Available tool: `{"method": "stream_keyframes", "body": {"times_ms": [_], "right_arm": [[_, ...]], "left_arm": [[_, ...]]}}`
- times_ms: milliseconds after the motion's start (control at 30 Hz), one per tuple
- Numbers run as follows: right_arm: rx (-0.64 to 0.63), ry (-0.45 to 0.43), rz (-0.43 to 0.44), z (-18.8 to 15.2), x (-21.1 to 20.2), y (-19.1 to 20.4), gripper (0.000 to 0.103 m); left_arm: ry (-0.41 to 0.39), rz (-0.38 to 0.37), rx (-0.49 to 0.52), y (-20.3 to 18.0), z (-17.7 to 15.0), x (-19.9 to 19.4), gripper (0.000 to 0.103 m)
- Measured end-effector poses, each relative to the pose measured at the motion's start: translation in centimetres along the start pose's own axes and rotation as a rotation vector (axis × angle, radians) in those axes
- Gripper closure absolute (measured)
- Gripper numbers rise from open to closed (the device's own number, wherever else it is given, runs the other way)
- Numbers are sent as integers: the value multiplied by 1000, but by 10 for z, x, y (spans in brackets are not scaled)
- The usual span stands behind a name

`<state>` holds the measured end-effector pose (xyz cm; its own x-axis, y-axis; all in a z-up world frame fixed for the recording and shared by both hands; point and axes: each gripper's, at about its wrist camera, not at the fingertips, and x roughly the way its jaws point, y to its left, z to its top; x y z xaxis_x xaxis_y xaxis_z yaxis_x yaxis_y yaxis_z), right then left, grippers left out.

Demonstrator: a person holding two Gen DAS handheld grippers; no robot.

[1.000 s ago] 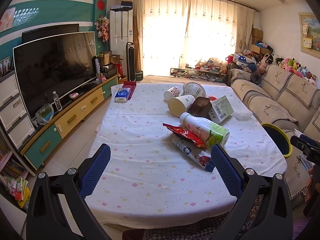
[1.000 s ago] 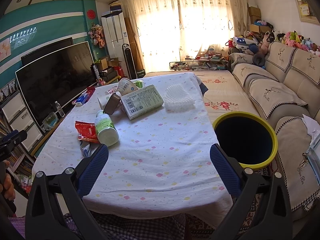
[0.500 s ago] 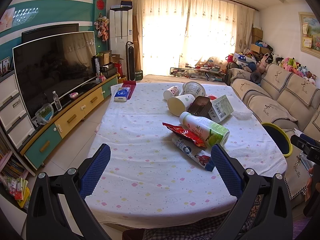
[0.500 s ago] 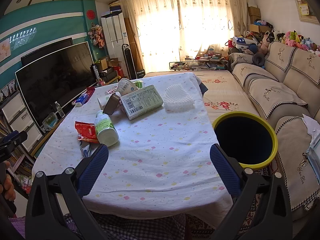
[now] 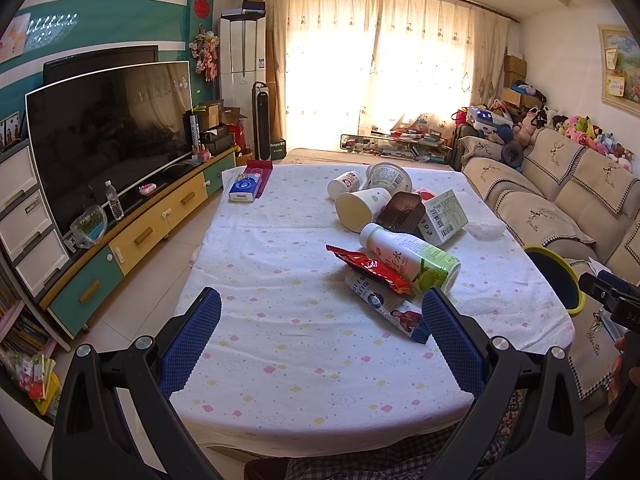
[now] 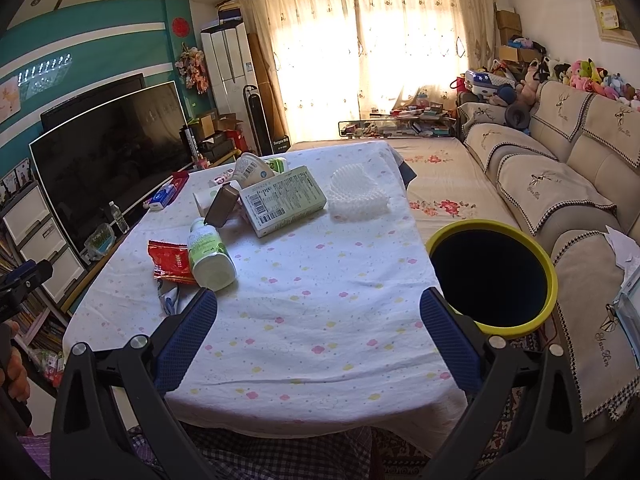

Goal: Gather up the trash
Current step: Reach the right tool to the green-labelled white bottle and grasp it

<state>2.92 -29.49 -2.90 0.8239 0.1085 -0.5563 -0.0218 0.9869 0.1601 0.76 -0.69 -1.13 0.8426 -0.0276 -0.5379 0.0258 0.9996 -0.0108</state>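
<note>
Hovering my left gripper (image 5: 318, 330) and right gripper (image 6: 318, 330) wide apart, empty; drink bottle (image 5: 410, 258) at 1 o'clock, yellow-rimmed bin (image 6: 491, 276) at 2.

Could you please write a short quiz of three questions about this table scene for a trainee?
1. True or false: the left gripper holds the red snack wrapper.
2. Where is the yellow-rimmed bin? A) on the table B) beside the table, towards the sofa C) under the TV
3. Fill in: the green and white bottle is ____ (upright / lying on its side).

Key:
1. False; its fingers are open and empty.
2. B
3. lying on its side, partly on the wrapper.
</note>
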Motion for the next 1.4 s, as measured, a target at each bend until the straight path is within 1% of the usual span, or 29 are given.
{"method": "stream_keyframes", "body": {"times_ms": [233,367,633,833,967,1167,1200,1267,1333,1367,1400], "right_arm": [[-18,14,19,3,11,6,6],[-37,25,71,7,25,15,6],[-102,87,199,10,70,45,6],[-174,106,246,14,102,71,6],[-213,120,245,19,123,85,6],[-242,183,247,19,158,99,6],[-246,191,247,19,163,101,7],[-255,203,245,18,170,104,14],[-259,225,248,17,178,107,26],[-257,237,257,17,181,107,30],[-256,249,263,16,185,107,38]], "left_arm": [[10,-1,-25,6,0,9,4],[34,-12,-41,9,0,19,4],[66,-13,-43,11,-3,38,4],[88,-21,-52,13,-4,54,4],[103,-21,-49,13,-5,64,4],[108,-19,-38,11,-5,73,4],[110,-21,-39,11,-5,74,4],[114,-25,-40,11,-5,76,4],[119,-27,-39,10,-6,78,4],[120,-28,-39,10,-6,79,4],[122,-28,-38,10,-6,80,4]]}}
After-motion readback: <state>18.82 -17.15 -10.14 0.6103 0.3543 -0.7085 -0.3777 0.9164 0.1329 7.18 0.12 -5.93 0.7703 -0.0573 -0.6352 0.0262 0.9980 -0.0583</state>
